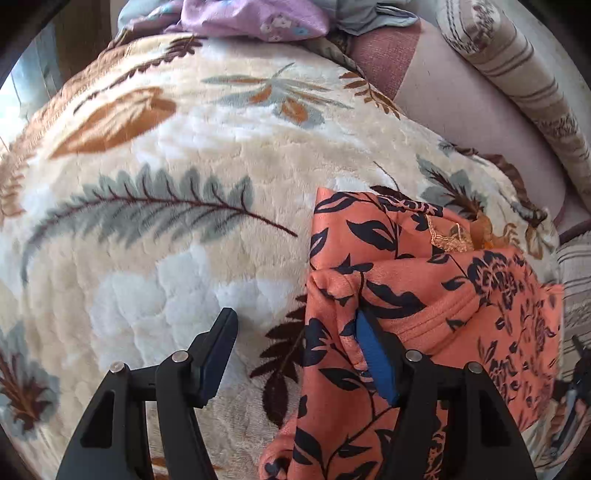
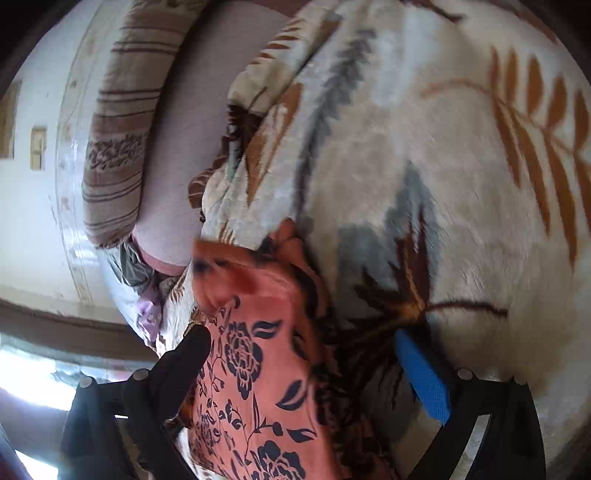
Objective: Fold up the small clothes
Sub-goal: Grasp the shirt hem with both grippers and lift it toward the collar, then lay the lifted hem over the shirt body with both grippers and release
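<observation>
Both hand-held grippers spread over the orange garment (image 1: 424,295); only the left view shows lilac cloth (image 1: 255,18).

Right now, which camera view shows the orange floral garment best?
The left wrist view: the orange floral garment lies sharp on the leaf-print blanket, with its folds and edges clear. The right wrist view shows only a blurred, close part of it.

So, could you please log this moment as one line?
task: fold small clothes | item: orange floral-print garment on cream leaf-print plush blanket | left tongs: open | right tongs: open, garment between | fold: not yet
</observation>
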{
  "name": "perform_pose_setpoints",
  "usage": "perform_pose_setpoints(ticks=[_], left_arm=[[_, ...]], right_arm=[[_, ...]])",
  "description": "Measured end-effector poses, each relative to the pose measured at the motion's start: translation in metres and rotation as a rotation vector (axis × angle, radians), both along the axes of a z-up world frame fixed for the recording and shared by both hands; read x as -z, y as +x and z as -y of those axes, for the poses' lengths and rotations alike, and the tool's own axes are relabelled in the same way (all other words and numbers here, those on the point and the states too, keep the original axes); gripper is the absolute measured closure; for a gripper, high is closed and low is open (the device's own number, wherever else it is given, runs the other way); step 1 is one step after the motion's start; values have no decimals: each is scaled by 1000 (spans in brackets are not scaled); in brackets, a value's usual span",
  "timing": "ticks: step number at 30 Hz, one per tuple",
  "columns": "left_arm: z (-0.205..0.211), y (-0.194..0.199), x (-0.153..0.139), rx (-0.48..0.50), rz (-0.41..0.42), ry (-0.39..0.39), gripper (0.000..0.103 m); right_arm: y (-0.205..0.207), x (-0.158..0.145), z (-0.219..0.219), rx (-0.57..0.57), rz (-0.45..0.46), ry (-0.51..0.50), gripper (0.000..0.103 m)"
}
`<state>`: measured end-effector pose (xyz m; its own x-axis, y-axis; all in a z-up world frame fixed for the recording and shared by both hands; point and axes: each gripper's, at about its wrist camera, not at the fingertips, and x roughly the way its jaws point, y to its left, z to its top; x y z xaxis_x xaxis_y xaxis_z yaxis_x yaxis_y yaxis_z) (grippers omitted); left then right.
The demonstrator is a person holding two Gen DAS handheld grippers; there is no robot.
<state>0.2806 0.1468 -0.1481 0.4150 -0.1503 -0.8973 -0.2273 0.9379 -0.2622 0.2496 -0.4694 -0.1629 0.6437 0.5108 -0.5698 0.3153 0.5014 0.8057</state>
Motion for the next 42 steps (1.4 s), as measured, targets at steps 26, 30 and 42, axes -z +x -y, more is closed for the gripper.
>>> perform_pose_setpoints(ticks=[26,30,42], left_arm=[[53,-87,6,-119,112,-48,85],[51,-71,-21,-99,114,-50,92],[38,-222,-41,-7,131,-56,79]], right_arm=[[-71,26,-69,63,-106,18,88],[-61,-12,-81,10,-33,-105,92],[-200,-60,-98,-140,-20,-226,85]])
